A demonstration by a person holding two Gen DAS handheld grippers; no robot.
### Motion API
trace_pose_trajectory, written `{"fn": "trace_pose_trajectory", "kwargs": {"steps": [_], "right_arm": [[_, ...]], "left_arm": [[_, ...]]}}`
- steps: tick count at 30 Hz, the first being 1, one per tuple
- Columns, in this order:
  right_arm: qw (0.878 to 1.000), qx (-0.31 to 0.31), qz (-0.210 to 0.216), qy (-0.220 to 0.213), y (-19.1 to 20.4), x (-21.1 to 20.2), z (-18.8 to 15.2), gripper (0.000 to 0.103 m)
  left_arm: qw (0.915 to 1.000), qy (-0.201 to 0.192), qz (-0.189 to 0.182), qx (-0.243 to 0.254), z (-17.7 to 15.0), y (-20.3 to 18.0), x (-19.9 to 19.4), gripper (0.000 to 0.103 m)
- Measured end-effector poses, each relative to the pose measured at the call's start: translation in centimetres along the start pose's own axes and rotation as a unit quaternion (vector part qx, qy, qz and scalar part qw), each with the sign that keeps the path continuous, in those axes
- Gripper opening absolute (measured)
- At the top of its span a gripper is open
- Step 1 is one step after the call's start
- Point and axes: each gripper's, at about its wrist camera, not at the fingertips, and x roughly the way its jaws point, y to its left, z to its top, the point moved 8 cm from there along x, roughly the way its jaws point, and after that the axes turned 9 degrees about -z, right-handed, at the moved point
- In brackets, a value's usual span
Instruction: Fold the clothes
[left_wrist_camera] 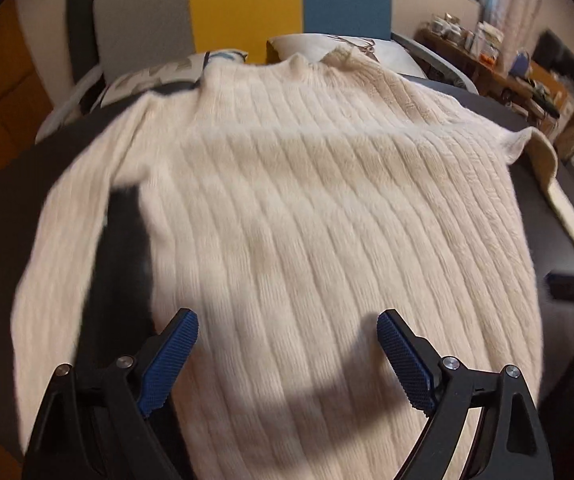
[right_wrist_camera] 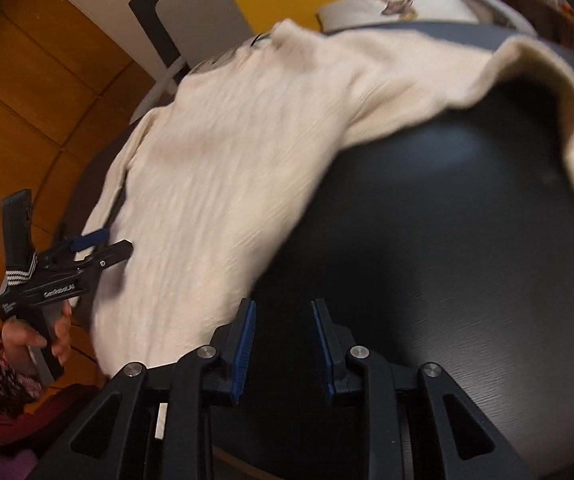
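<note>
Cream ribbed sweater point(left_wrist_camera: 307, 200), spread flat on dark worktop point(right_wrist_camera: 467, 240). Left tool point(left_wrist_camera: 287, 356): wide open above sweater's hem, empty. Right tool point(right_wrist_camera: 283, 344): parted, empty, beside sweater.

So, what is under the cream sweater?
The cream ribbed sweater lies spread on a dark table. Its far edge overlaps patterned pillows. Whatever else is beneath the knit is covered.

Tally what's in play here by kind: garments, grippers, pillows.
Cream ribbed sweater on the dark table: 1
Grippers, left gripper and right gripper, both open and empty: 2
Pillows, patterned pillow and white pillow: 2
Total: 5
</note>
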Motion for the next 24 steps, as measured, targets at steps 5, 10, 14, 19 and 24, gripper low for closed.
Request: {"fn": "trace_pose_trajectory", "kwargs": {"steps": [5, 10, 14, 19, 24], "right_arm": [[0.995, 0.052, 0.084, 0.008, 3.6, 1.8, 0.2, 0.026], [0.984, 0.078, 0.158, 0.014, 6.8, 2.3, 2.6, 0.026], [0.988, 0.024, 0.150, 0.031, 9.9, 3.6, 5.2, 0.026], [0.988, -0.017, 0.137, 0.064, 11.8, 6.0, 6.8, 0.026], [0.986, -0.018, 0.145, 0.079, 12.3, 7.1, 7.6, 0.025]], "left_arm": [[0.9988, -0.011, -0.045, -0.014, -2.7, -2.8, -2.5, 0.092], [0.9973, -0.021, -0.062, 0.034, -3.7, -6.2, -3.6, 0.092], [0.9948, -0.032, -0.090, 0.034, -4.2, -7.1, -4.8, 0.092], [0.9951, -0.033, -0.093, -0.009, -4.0, -6.0, -5.1, 0.092], [0.9918, -0.041, -0.104, -0.063, -3.4, -5.1, -5.7, 0.093]]}}
